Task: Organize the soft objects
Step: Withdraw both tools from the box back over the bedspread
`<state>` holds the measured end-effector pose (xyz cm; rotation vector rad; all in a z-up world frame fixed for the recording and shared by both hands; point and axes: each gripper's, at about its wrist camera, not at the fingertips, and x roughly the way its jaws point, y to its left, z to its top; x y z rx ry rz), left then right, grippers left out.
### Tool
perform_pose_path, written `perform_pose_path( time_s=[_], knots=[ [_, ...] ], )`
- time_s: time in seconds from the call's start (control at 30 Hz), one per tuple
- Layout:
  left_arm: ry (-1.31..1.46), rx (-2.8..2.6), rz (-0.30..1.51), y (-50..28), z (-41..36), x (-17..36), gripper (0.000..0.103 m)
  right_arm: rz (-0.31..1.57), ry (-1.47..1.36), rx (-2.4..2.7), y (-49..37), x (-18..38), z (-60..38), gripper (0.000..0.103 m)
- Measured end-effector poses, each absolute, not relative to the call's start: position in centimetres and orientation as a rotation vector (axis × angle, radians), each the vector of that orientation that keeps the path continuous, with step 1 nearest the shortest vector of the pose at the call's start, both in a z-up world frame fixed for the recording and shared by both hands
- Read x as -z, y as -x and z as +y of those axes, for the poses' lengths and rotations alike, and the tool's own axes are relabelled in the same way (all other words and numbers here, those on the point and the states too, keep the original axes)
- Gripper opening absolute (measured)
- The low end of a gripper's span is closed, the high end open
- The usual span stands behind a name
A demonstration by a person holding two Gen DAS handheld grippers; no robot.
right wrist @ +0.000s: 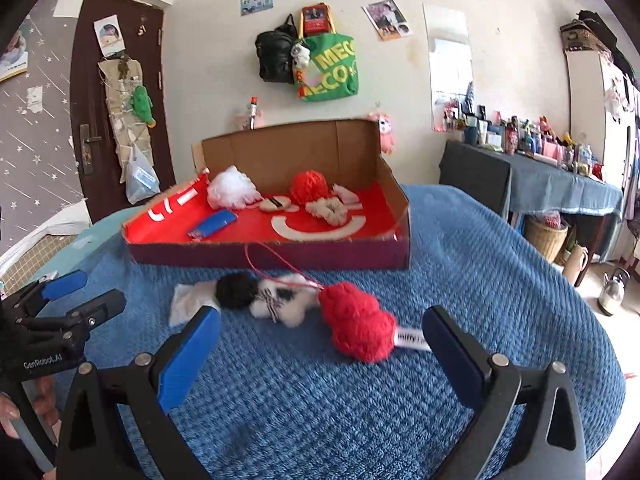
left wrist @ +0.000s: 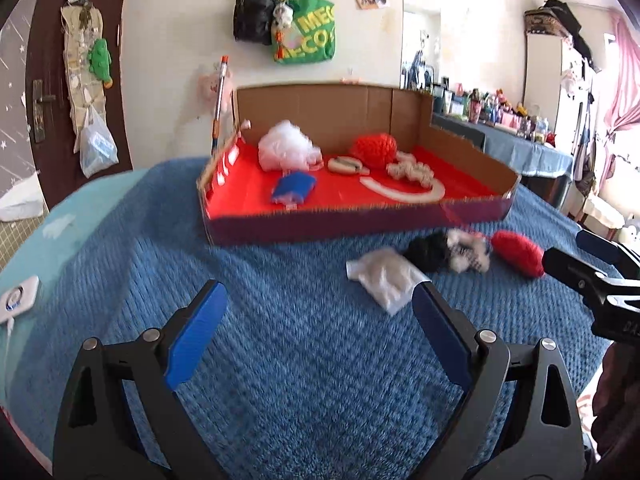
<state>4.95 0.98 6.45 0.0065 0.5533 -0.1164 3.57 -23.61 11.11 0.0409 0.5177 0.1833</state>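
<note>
My right gripper, fingers wide and empty, faces the red yarn ball at 12 o'clock; its loose strand could snag the cardboard box.

A blue textured blanket is spread over the bed; on it are set a cardboard box, a red yarn ball, a black yarn ball, a black-and-white plush and a white pouch
</note>
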Motion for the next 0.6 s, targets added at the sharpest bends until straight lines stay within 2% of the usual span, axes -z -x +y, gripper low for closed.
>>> perform_pose_path(
  time_s=[0.6],
  knots=[
    [-0.011,0.129,0.652,-6.9,1.0,-6.0,0.095,0.619,-0.046,-0.164,-5.4,-9.4,-24.5,0.103]
  ],
)
